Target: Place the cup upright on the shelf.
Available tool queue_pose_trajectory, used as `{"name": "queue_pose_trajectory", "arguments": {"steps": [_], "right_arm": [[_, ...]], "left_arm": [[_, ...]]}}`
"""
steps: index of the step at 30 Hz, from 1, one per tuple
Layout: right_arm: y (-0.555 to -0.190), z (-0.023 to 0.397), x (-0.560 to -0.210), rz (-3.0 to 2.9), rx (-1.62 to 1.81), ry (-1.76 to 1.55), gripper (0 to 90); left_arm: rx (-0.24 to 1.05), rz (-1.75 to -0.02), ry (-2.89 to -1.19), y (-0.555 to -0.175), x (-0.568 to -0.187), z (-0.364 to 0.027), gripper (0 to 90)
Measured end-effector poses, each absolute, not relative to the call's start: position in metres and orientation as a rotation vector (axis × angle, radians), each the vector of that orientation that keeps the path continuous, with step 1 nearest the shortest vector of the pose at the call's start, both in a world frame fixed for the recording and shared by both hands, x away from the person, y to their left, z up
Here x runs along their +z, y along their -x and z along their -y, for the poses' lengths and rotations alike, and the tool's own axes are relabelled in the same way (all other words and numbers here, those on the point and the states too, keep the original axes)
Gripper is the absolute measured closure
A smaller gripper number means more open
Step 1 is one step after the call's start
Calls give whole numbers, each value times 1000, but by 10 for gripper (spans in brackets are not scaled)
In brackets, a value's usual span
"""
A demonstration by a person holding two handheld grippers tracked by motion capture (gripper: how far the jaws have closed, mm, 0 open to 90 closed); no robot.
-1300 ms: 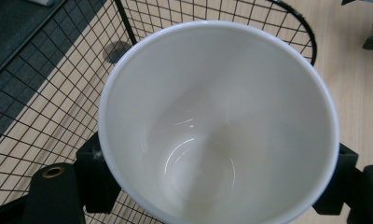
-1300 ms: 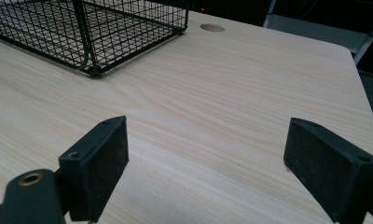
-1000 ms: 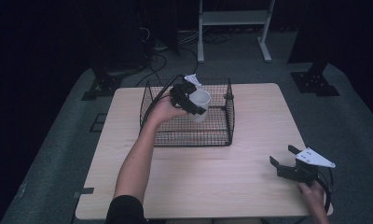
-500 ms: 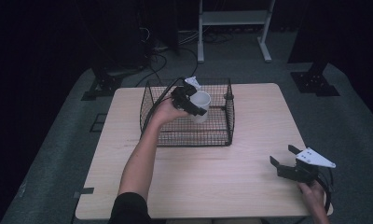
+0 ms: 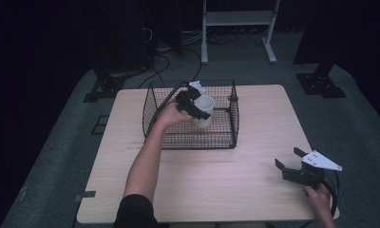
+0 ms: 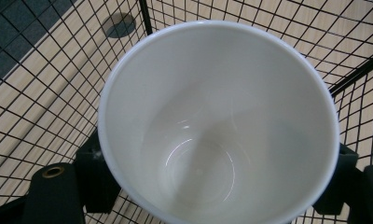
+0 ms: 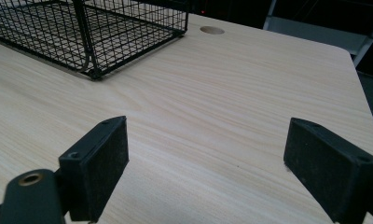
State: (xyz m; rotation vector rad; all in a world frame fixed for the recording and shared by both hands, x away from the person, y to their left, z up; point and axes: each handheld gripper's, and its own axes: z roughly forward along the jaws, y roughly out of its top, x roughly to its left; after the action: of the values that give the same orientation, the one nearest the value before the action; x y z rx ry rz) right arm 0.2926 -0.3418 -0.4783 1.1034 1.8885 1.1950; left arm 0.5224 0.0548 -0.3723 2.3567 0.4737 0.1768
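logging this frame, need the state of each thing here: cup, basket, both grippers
white cup: upright, empty, held inside the basket
wire basket: open-topped, standing on the table
left gripper: shut on the cup's sides
right gripper: jaws wide open, nothing between them, over the near right table corner
wooden table: bare around the basket

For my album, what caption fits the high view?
A person's left gripper holds a white cup inside a wire basket; the right gripper waits open.

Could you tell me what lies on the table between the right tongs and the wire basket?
Nothing: in the high view, bare wooden table separates the right tongs from the wire basket.
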Motion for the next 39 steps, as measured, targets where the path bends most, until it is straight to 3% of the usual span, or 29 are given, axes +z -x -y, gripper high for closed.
{"name": "queue_pose_trajectory", "arguments": {"steps": [39], "right_arm": [[-292,342,-478,-1891,1196,-1100,131]], "left_arm": [[129,-492,-2440,-532,-402,-45,211]]}}
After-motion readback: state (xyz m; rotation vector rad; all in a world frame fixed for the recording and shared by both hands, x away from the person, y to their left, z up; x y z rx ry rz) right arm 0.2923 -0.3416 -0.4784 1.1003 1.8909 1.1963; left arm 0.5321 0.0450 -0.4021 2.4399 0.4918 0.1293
